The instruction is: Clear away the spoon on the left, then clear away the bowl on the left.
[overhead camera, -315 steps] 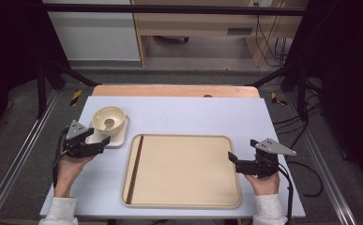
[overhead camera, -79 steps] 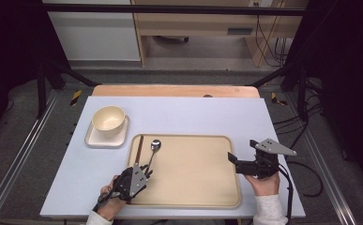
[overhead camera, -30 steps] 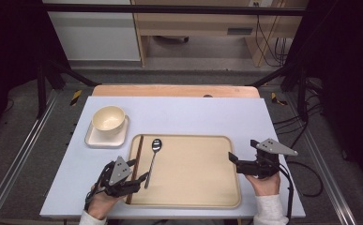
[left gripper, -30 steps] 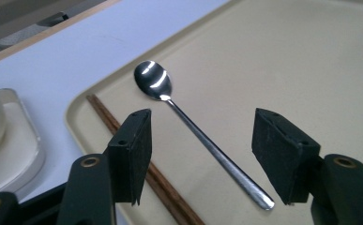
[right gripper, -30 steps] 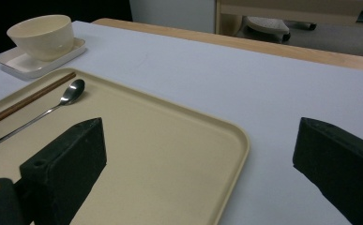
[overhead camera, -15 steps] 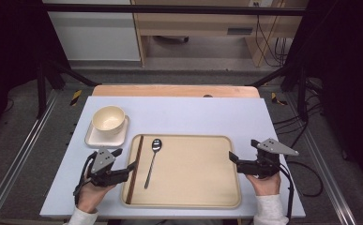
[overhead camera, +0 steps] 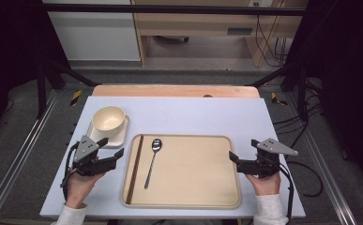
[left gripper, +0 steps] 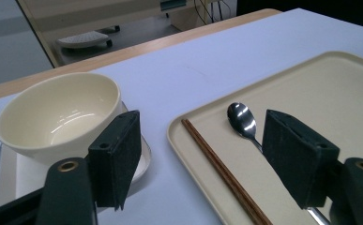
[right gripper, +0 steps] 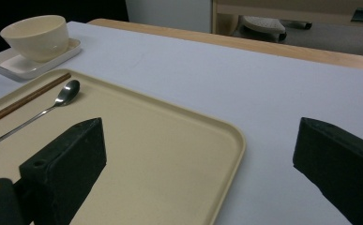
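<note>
**Spoon set down on the tray**

The left gripper [overhead camera: 111, 148] is held empty, its jaws just opened with nothing between them, beside the tray [overhead camera: 184, 202]. The spoon [overhead camera: 152, 161] is laid next to the chopsticks [overhead camera: 134, 168], as a place setting. The right gripper [overhead camera: 234, 159] is held wide and empty.

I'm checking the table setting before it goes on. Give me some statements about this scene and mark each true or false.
1. The spoon lies on the tray beside the chopsticks. True.
2. The left gripper holds the spoon. False: its jaws have just been opening and stand open with nothing between them, off the tray's left edge.
3. The bowl sits on a small white dish. True.
4. The bowl stands on the tray. False: it is on the table, beyond the tray's left corner.
5. The right gripper grips the tray's rim. False: its jaws are open at the tray's right edge.
</note>
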A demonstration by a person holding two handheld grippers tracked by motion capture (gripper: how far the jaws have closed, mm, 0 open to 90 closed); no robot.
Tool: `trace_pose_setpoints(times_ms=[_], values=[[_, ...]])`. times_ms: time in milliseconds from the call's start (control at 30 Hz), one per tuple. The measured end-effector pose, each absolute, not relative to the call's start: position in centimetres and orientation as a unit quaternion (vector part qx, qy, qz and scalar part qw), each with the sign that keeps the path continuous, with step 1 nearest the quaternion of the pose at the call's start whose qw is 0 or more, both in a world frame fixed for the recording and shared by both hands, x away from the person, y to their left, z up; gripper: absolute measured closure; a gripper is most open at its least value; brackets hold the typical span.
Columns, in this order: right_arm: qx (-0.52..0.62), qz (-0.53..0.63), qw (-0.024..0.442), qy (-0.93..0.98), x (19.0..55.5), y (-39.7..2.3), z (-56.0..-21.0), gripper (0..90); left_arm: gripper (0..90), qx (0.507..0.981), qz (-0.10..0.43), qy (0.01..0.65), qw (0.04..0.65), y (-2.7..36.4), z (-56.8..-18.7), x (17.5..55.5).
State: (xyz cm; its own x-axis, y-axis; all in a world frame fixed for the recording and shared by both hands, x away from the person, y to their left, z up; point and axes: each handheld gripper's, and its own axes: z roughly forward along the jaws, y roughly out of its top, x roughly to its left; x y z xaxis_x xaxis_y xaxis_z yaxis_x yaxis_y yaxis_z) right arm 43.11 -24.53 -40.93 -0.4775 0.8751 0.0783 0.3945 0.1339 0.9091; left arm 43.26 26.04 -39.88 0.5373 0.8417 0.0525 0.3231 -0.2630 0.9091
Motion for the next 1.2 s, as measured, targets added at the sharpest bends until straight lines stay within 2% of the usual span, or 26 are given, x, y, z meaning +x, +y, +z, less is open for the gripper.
trace_pose_setpoints(times_ms=[600,1200], values=[[0.448,0.484,0.249,0.709,43.0,-24.7,-40.8,3.4,27.0,0.724,0.297,0.418,0.462,28.2,-37.8,45.6],[0.449,0.484,0.249,0.708,43.0,-24.8,-40.7,3.4,26.9,0.716,0.303,0.449,0.441,29.6,-36.0,50.0]])
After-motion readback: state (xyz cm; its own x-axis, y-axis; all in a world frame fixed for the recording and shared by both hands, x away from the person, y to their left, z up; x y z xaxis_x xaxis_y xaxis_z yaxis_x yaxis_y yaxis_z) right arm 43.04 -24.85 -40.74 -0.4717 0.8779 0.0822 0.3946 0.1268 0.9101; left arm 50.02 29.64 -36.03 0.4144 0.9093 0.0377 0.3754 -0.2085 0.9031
